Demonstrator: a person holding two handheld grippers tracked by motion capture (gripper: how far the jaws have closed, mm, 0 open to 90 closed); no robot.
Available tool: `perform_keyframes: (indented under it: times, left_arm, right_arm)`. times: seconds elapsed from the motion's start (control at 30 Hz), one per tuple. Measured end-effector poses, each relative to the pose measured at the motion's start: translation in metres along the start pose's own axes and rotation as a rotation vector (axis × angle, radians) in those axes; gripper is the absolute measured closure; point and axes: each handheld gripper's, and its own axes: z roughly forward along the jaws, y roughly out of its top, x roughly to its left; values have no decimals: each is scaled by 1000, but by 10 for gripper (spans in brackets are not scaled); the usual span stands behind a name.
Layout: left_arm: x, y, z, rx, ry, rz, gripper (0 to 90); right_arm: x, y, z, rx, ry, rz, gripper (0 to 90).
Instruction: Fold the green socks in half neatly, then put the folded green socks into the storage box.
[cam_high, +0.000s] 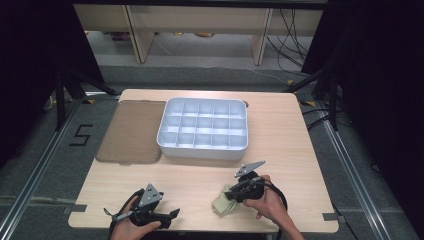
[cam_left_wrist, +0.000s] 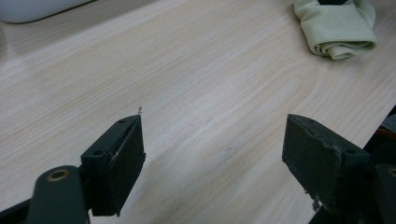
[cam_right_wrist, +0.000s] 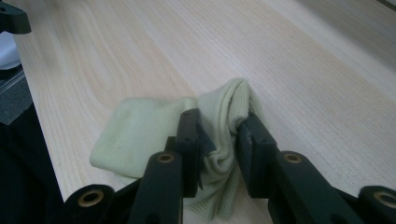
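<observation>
A pale green folded cloth lies on the wooden table near its front edge, right of centre. My right gripper is shut on a bunched fold of the cloth, its jaws pinching the fabric between them. In the high view the right gripper sits on the cloth's right side. My left gripper rests at the front left of the table, jaws wide apart. In the left gripper view the left gripper has only bare wood between its pads, and the cloth lies far off at upper right.
A white tray divided into several compartments stands at the middle back of the table. A brown flat lid lies beside it on the left. The table's front edge runs just below both hands.
</observation>
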Motion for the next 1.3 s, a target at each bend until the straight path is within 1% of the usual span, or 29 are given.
perform_keyframes:
  times: [0.1, 0.17, 0.33, 0.47, 0.5, 0.53, 0.57, 0.6, 0.63, 0.67, 0.7, 0.73, 0.77, 0.8, 0.83, 0.87, 0.9, 0.93, 0.97, 1.0, 1.03, 1.07, 1.1, 1.13, 1.17, 1.2, 1.23, 1.27, 1.3]
  left_arm:
    - [2, -1, -3, -6, 4, 16, 201]
    - [2, -2, -3, -12, 3, -6, 201]
    - [3, -2, -4, -10, 12, -6, 201]
    - [5, -1, -6, 18, 14, 19, 201]
    - [5, -2, -4, 24, 34, 7, 201]
    - [5, -2, -4, 24, 34, 7, 201]
    - [4, -2, -4, 20, 32, 8, 201]
    - [3, -2, -3, 7, 17, -5, 201]
    - [5, -2, -5, 26, 26, 22, 201]
    - [5, -2, -4, 29, 33, 13, 201]
    - [6, -2, -4, 24, 39, 12, 201]
    - [6, -2, -5, 21, 31, 2, 201]
    - [8, -2, -7, 34, 20, 32, 201]
    - [7, -3, -6, 28, 22, 16, 201]
    - [7, -3, -6, 35, 22, 14, 201]
    - [8, -2, -7, 40, 23, 30, 201]
    - [6, -3, -5, 23, 26, 11, 201]
    - [6, -3, -5, 23, 26, 11, 201]
    - [7, -3, -6, 44, 20, 27, 201]
    - [7, -3, -5, 30, 25, 13, 201]
    - [8, -2, -6, 41, 22, 25, 201]
    - [8, -2, -7, 48, 26, 24, 201]
    - [7, -3, -5, 16, 27, 1, 201]
    - [9, -3, -5, 30, 41, 19, 201]
    - [9, -3, -6, 36, 27, 14, 201]
    - [11, -3, -7, 49, 27, 33, 201]
    - [10, -3, -6, 38, 25, 8, 201]
    - [10, -2, -6, 33, 25, 15, 201]
    - [9, -2, -5, 15, 27, 2, 201]
  right_arm:
    - [0, 0, 0, 0, 0, 0, 727]
    - [1, 0, -1, 3, -10, 10, 726]
    - [2, 0, -1, 3, -13, 9, 726]
    - [2, 0, -1, 4, -17, 7, 727]
    - [5, 0, -2, 12, -15, 40, 730]
    - [5, 0, -2, 12, -15, 40, 730]
    - [3, 1, -2, 1, -21, 6, 731]
    - [4, 1, -4, 4, -23, 11, 731]
    - [4, 2, -5, -2, -16, 0, 732]
    - [8, 4, -9, -9, -19, -6, 732]
    - [8, 4, -9, -9, -19, -6, 732]
    - [9, 6, -10, -11, -19, -19, 733]
    - [11, 7, -12, -10, -27, -27, 733]
    - [14, 9, -14, -16, -28, -42, 734]
    - [14, 9, -14, -16, -28, -42, 734]
    - [16, 10, -16, -15, -34, -45, 733]
    - [18, 12, -19, -20, -22, -70, 734]
    - [18, 12, -19, -20, -22, -70, 734]
    - [20, 13, -21, -13, -23, -60, 734]
    - [21, 14, -23, -18, -32, -52, 734]
    - [21, 14, -25, -31, -27, -55, 734]
    - [20, 16, -28, -31, -27, -83, 734]
    - [20, 15, -29, -38, -38, -64, 734]
    - [19, 16, -33, -32, -40, -74, 734]
    - [18, 17, -35, -28, -48, -70, 734]
    - [18, 17, -37, -23, -60, -61, 734]
    - [17, 18, -38, -23, -67, -67, 734]
    - [16, 19, -42, -6, -82, -57, 735]
    - [15, 20, -43, -6, -92, -58, 735]
